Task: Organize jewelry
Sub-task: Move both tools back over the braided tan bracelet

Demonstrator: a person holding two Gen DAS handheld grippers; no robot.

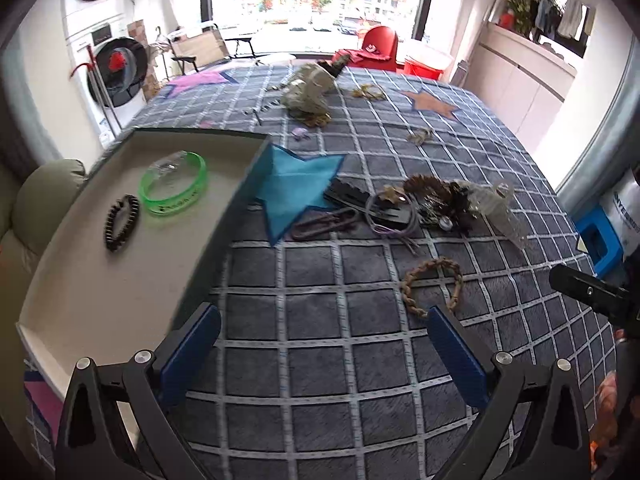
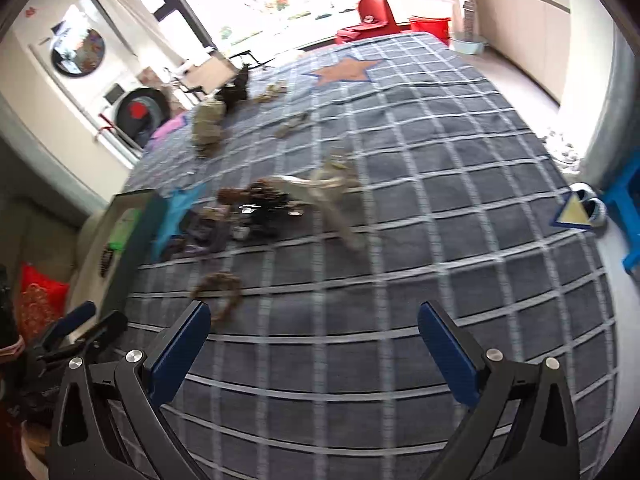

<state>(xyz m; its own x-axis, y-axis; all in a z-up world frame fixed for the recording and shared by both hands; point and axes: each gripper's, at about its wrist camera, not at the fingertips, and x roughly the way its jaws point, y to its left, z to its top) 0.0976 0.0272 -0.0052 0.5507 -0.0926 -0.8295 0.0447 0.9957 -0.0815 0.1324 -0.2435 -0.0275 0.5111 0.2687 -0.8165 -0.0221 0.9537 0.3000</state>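
Note:
A shallow open box [image 1: 120, 280] lies at the left on the checked bedspread. In it are a green bangle [image 1: 174, 182] and a dark beaded bracelet [image 1: 121, 222]. A braided tan bracelet [image 1: 432, 286] lies just ahead of my left gripper [image 1: 324, 344], which is open and empty. A heap of hair ties, clips and ornaments [image 1: 416, 208] lies beyond it. My right gripper [image 2: 314, 340] is open and empty above the bedspread, with the braided bracelet [image 2: 220, 292] by its left finger. The box [image 2: 128, 240] and the heap [image 2: 260, 204] show blurred.
More jewelry and a crumpled bag [image 1: 308, 92] lie farther back on the bed. A washing machine [image 1: 116, 68] stands at the back left, a red chair [image 1: 380, 46] by the window, a blue stool [image 1: 600, 240] at the right. The right gripper's body [image 1: 592, 292] shows at the right edge.

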